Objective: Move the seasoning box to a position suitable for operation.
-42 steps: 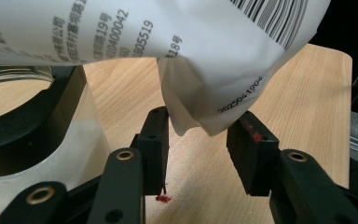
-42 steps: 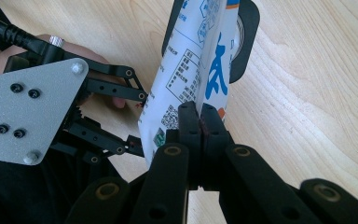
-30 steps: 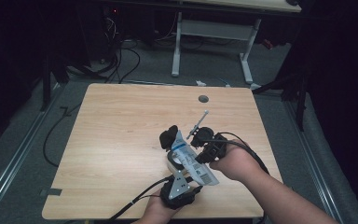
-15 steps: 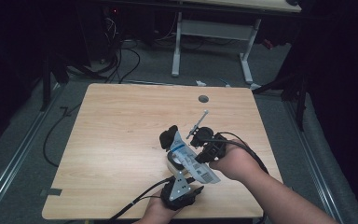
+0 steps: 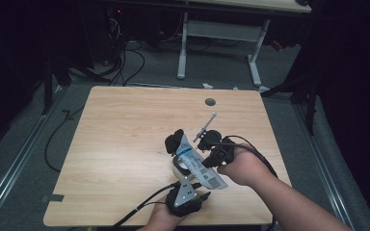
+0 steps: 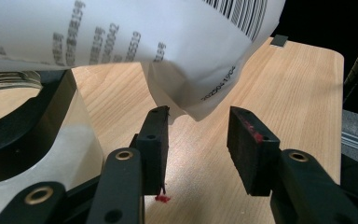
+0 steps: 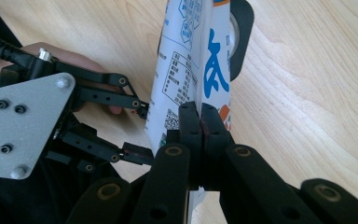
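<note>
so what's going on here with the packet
A person at a wooden table works with a gripper in each hand. The right gripper is shut on one edge of a white printed packet, holding it up above the table. The left gripper sits at the packet's other end with its fingers apart and a corner of the packet hanging just above the gap, not gripped. A roll of tape lies under the packet.

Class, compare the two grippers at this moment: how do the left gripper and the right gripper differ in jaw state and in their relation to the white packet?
The right gripper has its jaws pressed shut on the white packet; the left gripper has its jaws apart. The right gripper pinches the packet's edge; the left gripper's jaws sit just under the packet's corner. Both are black, two-jawed and hand-held.
</note>
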{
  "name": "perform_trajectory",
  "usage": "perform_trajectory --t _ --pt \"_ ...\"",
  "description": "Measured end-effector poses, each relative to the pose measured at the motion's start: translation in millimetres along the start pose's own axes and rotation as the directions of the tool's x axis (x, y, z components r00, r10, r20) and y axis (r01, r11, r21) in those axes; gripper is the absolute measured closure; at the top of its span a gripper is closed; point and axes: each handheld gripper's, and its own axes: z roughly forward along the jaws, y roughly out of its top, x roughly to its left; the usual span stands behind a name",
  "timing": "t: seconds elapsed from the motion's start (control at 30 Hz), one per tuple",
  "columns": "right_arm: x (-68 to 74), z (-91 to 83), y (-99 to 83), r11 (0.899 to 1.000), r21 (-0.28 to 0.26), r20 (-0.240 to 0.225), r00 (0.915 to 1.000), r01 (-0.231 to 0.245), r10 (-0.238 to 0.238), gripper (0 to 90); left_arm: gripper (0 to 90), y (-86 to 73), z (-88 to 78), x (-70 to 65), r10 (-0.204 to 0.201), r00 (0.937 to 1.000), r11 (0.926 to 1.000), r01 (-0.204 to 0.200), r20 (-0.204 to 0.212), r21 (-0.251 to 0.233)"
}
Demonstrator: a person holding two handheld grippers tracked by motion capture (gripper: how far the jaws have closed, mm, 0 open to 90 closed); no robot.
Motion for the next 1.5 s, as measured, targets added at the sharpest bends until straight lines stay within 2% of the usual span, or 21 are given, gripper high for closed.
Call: perform_trajectory --t 0.4,0.6,0.77,0.97,1.3,1.33,1.37,1.5 --pt "-6.0 -6.2 -8.3 0.999 -0.018 0.007 0.9995 -0.032 0.032 90.0 57.8 -0.7 -7.7 5.8 -0.004 1.0 1.0 0.004 -0.008 -0.004" --pt "-12.3 -7.1 -15.7 0.999 -0.022 0.01 0.9989 -0.045 0.046 90.0 57.0 -5.2 -17.2 11.0 -0.007 1.0 1.0 0.007 0.001 -0.003" --pt "-18.3 -8.3 -20.0 0.998 -0.014 0.022 0.9978 -0.062 0.062 90.0 56.7 -7.8 -30.2 17.6 -0.011 0.9999 0.9999 0.011 -0.013 -0.01" --pt "-28.4 -7.6 -24.0 0.997 -0.005 0.037 0.9962 -0.079 0.079 90.0 55.6 -10.3 -41.4 30.0 -0.028 0.9991 0.9994 0.027 -0.033 -0.023" --pt "-47.1 10.8 -29.1 0.994 0.029 0.047 0.9933 -0.107 0.106 90.0 54.5 -15.6 -62.6 50.7 -0.041 0.9956 0.9987 0.038 -0.085 -0.032" --pt "-47.8 12.1 -29.3 0.992 0.034 0.05 0.9919 -0.119 0.117 90.0 54.2 -16.6 -64.7 53.7 -0.043 0.995 0.9988 0.04 -0.09 -0.03" --pt "-50.7 14.1 -30.0 0.993 0.034 0.05 0.9929 -0.11 0.108 90.0 53.9 -17.6 -67.1 56.9 -0.044 0.9941 0.9988 0.042 -0.099 -0.027" --pt "-61.7 17.8 -33.2 0.989 0.041 0.062 0.9878 -0.145 0.143 90.0 53.9 -22.1 -76.9 73.1 -0.066 0.9884 0.9977 0.063 -0.137 -0.027"
